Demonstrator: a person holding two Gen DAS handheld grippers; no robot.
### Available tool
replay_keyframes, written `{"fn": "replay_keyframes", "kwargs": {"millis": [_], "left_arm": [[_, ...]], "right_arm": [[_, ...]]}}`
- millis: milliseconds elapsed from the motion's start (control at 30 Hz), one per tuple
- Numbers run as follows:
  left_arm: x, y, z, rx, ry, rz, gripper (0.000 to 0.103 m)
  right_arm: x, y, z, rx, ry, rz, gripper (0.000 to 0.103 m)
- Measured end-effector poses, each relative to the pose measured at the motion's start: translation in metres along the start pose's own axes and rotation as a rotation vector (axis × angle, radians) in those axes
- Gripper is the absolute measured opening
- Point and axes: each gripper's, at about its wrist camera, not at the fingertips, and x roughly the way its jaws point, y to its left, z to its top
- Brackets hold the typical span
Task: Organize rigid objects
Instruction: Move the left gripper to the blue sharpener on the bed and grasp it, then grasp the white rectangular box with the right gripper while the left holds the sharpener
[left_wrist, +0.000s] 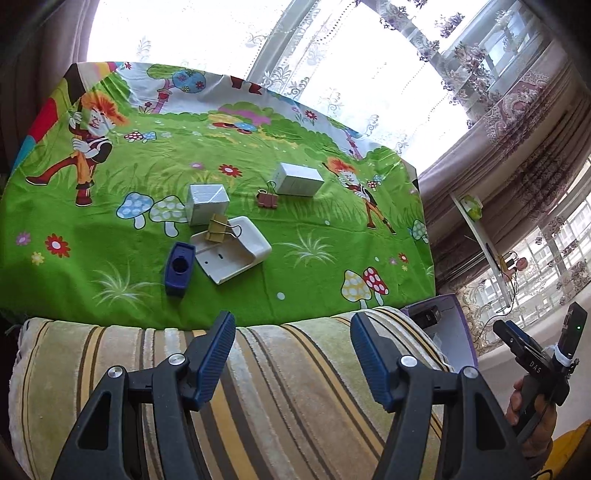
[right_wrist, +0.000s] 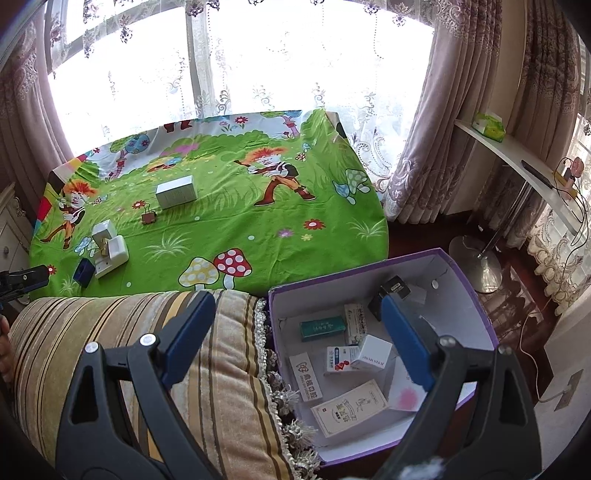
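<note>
Boxes and clips lie scattered on the green cartoon cloth (left_wrist: 258, 155), waiting to go into the purple bin (right_wrist: 476, 295) that stands beside the striped cushion (left_wrist: 258, 369), near enough, I judge, that either hand can carry a piece over in one sweep. On the cloth sit a far white box (left_wrist: 300, 179), a red clip (left_wrist: 267, 199) just beside it, a near white box (left_wrist: 207, 204), a white tray (left_wrist: 236, 254) with a gold clip (left_wrist: 218, 229) resting on its rim, and a blue holder (left_wrist: 180, 267) just beside the tray. The bin already holds several cartons, among them a green carton (right_wrist: 322, 328) and a small white carton (right_wrist: 375, 352) printed "JYASMYSNG" as far as I can read it; others carry Chinese lettering too small to make out. The left gripper (left_wrist: 291, 354) hovers over the cushion with its jaws apart and nothing between them, aimed at the cloth. The right gripper (right_wrist: 295, 339) hangs wide and empty above the bin's near edge; seen from the left camera, its body reads "DAS".
</note>
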Motion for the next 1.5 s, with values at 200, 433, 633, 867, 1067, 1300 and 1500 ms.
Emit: {"fn": "replay_keyframes", "kwargs": {"millis": [200,433,633,867,1067,1300,1500], "left_arm": [[0.009,0.025,0.007,0.017,0.059,0.112,0.065],[0.035,0.039,0.018,0.049,0.128,0.181,0.058],[0.059,0.051,0.029,0.059,0.183,0.219,0.054],[0.087,0.059,0.041,0.08,0.236,0.257,0.054],[0.11,0.066,0.05,0.086,0.269,0.282,0.046],[0.12,0.071,0.051,0.081,0.274,0.273,0.03],[0.114,0.075,0.048,0.061,0.239,0.256,0.03]], "right_arm": [[0.009,0.026,0.004,-0.054,0.02,0.044,0.093],[0.025,0.052,0.01,-0.103,0.048,0.083,0.093],[0.044,0.071,0.015,-0.149,0.081,0.111,0.093],[0.065,0.086,0.03,-0.188,0.103,0.138,0.093],[0.087,0.099,0.05,-0.212,0.108,0.163,0.093],[0.117,0.119,0.079,-0.243,0.088,0.212,0.098],[0.157,0.145,0.107,-0.261,0.072,0.276,0.1]]}}
